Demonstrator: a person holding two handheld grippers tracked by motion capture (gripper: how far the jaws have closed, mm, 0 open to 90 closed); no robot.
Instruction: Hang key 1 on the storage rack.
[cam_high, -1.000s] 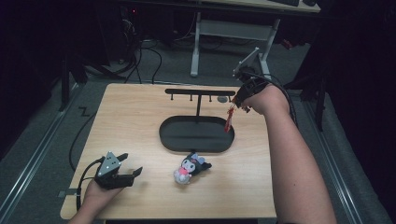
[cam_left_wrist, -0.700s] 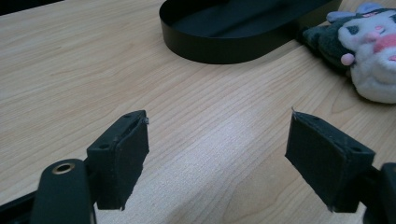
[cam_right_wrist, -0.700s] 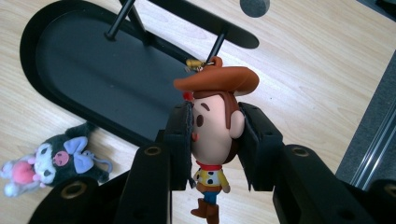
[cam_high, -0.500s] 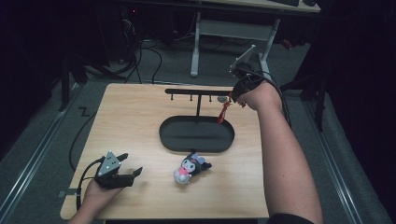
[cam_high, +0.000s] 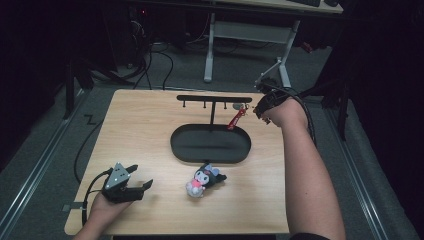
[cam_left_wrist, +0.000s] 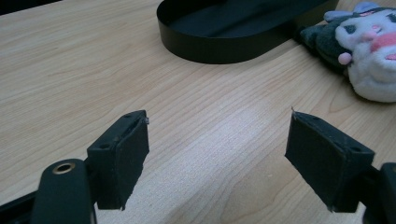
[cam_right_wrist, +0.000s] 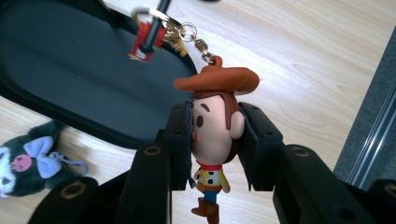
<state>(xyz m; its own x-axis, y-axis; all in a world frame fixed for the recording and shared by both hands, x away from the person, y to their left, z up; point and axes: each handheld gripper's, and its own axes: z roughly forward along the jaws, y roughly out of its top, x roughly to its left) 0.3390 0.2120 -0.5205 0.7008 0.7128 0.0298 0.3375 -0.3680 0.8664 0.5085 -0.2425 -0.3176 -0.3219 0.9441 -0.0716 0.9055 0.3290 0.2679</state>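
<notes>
My left tool (cam_high: 131, 180) rests on the desk (cam_high: 140, 130) with its jaws wide apart and nothing between them, well to the left of the black oval tray (cam_high: 210, 146). A grey and white plush toy (cam_high: 204, 180) lies on the wood just in front of that tray, on the side nearer me.

From the tray rises a T-shaped hook stand (cam_high: 214, 100), and my right tool (cam_high: 258, 109) is up at the right end of its bar. Its jaws are clamped on the head of a cowboy figure keychain (cam_right_wrist: 215, 130), one pad on each cheek. The keychain's gold ring and red strap (cam_high: 236, 119) sit around what looks like one of the stand's pegs (the right gripper view shows a dark rod passing through the ring).

I judge the step in hand to be hanging the keychain on the stand. Next I would check that the ring sits fully on the peg, then part the jaws gently so the figure drops to hang without swinging off.
</notes>
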